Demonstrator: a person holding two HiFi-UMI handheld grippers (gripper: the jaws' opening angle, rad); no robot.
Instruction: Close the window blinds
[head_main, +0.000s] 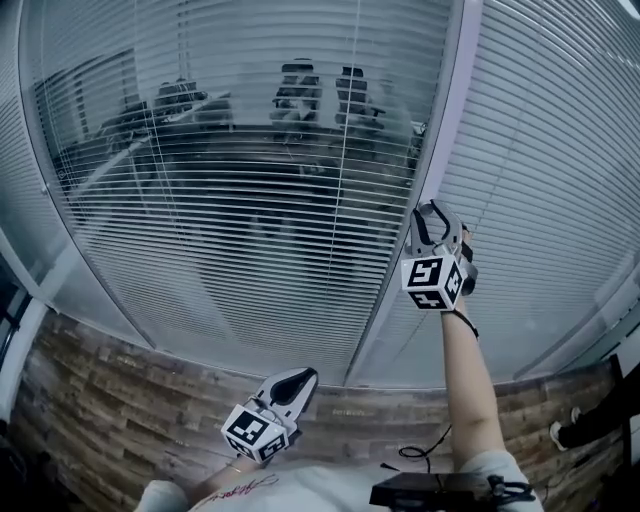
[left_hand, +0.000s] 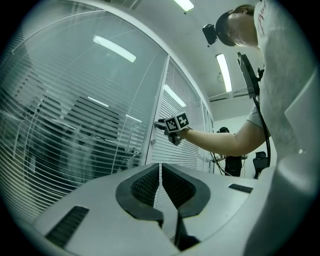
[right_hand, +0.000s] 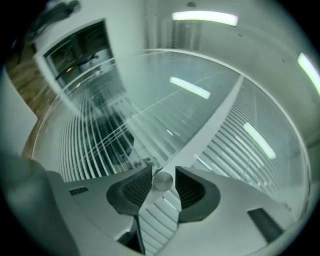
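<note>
Hanging low, below the bottom edge of the left pane (head_main: 150, 290), the left gripper (head_main: 298, 378) is seen clenched on nothing, apart from that pane. Above it, the blinds (head_main: 250, 200) behind the pane are only half tilted. Chairs (head_main: 320, 95) and a table (head_main: 195, 108) can be made out through the slats, so the job is judged unfinished.

Next to the right comes the post (head_main: 440, 140) between the panes. On it the knob (right_hand: 162, 181), small, round and smooth, is grasped between the pads of the right gripper (head_main: 432, 212). Further right, the slats behind the right pane (head_main: 560, 180) are laid flat shut.

Now the danger. The knob is caught only near the jaw tips, so a slip off its polished side is to be feared if the twist is made fast or off its axis. By a turn the wrong way, the slats would be opened wider. Should the gripper be leaned in, a pane could be struck by the jaw tips.
</note>
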